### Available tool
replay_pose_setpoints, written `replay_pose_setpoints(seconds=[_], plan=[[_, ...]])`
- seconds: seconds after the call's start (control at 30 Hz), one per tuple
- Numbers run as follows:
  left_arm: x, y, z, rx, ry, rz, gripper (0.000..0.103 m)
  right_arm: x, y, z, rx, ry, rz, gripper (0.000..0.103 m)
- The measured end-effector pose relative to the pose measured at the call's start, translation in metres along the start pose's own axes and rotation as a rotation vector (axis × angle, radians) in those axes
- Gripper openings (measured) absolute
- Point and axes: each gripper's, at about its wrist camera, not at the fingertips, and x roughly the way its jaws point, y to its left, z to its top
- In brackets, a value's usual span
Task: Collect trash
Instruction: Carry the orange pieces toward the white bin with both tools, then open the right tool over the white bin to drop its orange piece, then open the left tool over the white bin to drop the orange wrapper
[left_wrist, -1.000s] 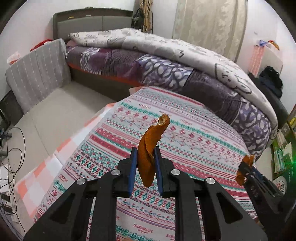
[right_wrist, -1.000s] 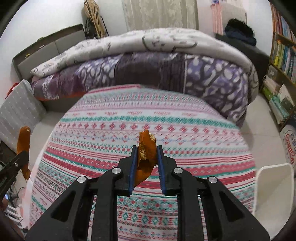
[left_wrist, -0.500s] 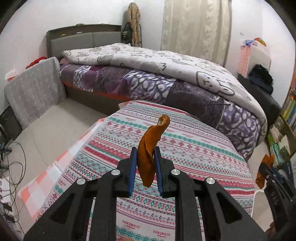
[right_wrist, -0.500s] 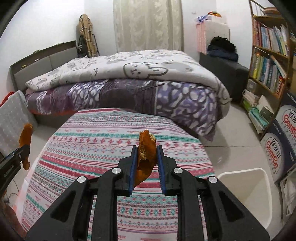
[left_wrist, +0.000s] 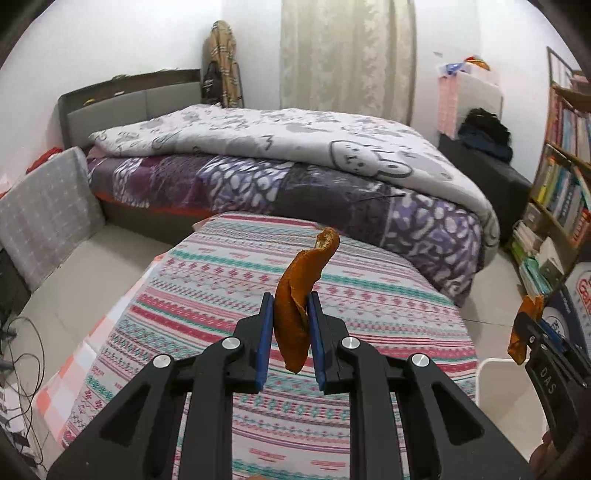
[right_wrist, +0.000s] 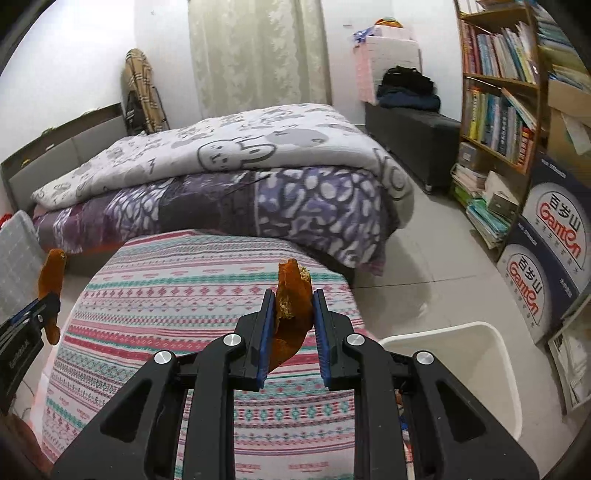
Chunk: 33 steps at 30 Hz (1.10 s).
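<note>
A long, curled strip of dried orange peel (left_wrist: 295, 314) is pinched between the blue-padded jaws of the left gripper (left_wrist: 291, 317), which are pressed together on its lower half. The strip stands nearly upright, its curled tip rising above the jaws and its lower end hanging below them. A shorter, crumpled piece of orange peel (right_wrist: 291, 302) is clamped in the same way by the right gripper (right_wrist: 293, 314), with its pale inner pith turned toward the camera.

Both pieces are held up in the air, apart from the worktop covered with a striped red, teal and white patterned cloth (left_wrist: 221, 280); this suggests that they have been lifted off it as trash and are being carried for disposal. The pinch near the middle of each piece probably keeps such light, stiff scraps from slipping or swinging.

A white rectangular plastic bin (right_wrist: 480, 362) stands on the floor just beside the worktop's right edge, below and to the right of the right gripper. It is judged to be the intended place of disposal. The right piece is nearer to it; the left piece is held well to the left, over the cloth.
</note>
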Motion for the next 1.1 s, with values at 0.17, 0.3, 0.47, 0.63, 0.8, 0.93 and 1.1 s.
replay_pose_setpoints(seconds=[0.17, 0.3, 0.47, 0.63, 0.8, 0.93, 1.1], plan=[[-0.008, -0.031, -0.003, 0.04, -0.011, -0.033, 0.019, -0.007, -0.023, 0.003, 0.014, -0.011, -0.031, 0.019], [-0.014, -0.056, -0.006, 0.07, -0.014, -0.062, 0.019, -0.012, -0.043, 0.004, 0.03, -0.01, -0.055, 0.019], [-0.019, -0.085, -0.012, 0.114, -0.019, -0.092, 0.019, -0.013, -0.07, 0.005, 0.066, 0.01, -0.09, 0.02], [-0.022, -0.111, -0.018, 0.145, -0.01, -0.13, 0.019, -0.015, -0.094, 0.004, 0.094, 0.03, -0.129, 0.02], [-0.022, -0.14, -0.024, 0.17, 0.023, -0.19, 0.019, -0.02, -0.118, 0.002, 0.125, 0.037, -0.161, 0.02], [-0.023, -0.163, -0.031, 0.193, 0.05, -0.237, 0.019, -0.026, -0.139, -0.001, 0.148, 0.039, -0.204, 0.026], [-0.021, -0.19, -0.041, 0.207, 0.096, -0.312, 0.019, -0.036, -0.166, -0.002, 0.193, 0.021, -0.267, 0.05]])
